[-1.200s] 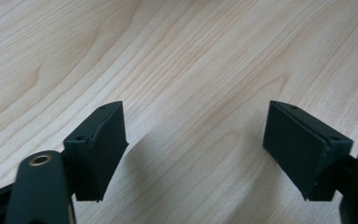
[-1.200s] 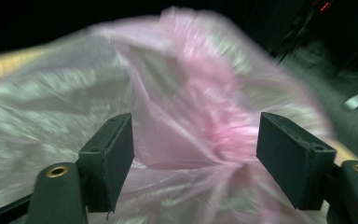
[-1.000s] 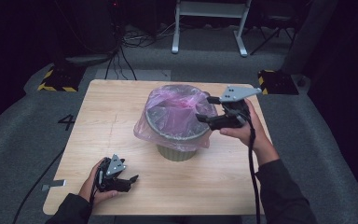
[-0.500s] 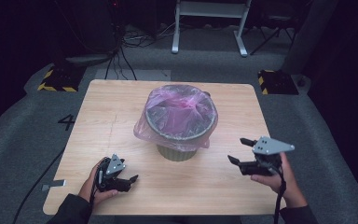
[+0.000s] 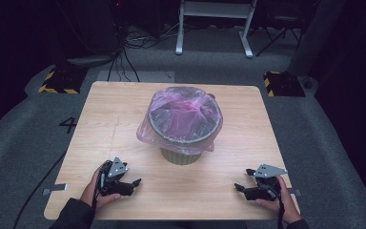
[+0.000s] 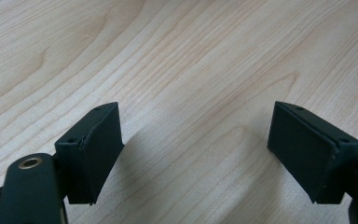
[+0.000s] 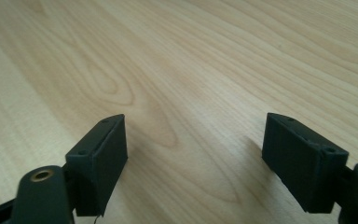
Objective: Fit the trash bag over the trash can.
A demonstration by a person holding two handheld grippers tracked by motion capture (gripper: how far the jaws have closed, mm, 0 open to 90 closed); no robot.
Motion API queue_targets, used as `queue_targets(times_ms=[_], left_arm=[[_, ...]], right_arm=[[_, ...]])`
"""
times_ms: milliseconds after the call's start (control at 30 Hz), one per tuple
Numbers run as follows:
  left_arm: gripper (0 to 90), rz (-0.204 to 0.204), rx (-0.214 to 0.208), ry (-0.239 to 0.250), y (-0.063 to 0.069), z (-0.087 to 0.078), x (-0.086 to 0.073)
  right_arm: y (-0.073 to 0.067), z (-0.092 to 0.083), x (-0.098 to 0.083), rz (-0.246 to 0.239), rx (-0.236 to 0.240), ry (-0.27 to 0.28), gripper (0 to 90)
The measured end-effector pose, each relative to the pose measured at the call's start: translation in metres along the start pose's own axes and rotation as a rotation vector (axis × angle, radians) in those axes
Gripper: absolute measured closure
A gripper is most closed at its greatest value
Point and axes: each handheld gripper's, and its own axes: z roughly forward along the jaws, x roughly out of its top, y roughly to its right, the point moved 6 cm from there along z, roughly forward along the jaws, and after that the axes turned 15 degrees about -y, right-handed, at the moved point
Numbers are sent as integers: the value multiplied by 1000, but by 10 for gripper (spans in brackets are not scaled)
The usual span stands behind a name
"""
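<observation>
In the high view, the bin [image 5: 181, 128], lined with a pink bag [image 5: 186, 107], stood mid-table [image 5: 124, 109], apparently untouched, with the left gripper [image 5: 132, 184] and right gripper [image 5: 240, 189] near the front edge. In the left gripper view, its jaws stood wide over bare wood. In the right gripper view, its jaws had just been opening and held nothing.

Pale wood table [image 5: 124, 114] w/ wavy brown grain. Olive-green bin [image 5: 181, 155], lined w/ a translucent pink-purple bag [image 5: 183, 114]. Both grippers black: left gripper [image 5: 132, 183], right gripper [image 5: 240, 188]. Grey carpet [image 5: 24, 143], white "4" [image 5: 68, 125]. Yellow-black striped blocks [image 5: 57, 81], approx., in the dim back.
</observation>
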Motion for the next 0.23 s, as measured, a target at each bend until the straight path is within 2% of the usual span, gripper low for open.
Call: queue_targets(times_ms=[233], left_arm=[[165, -11, -11, -9, -1, 0, 0]], right_arm=[[0, 1, 0, 9, -8, 1, 188]])
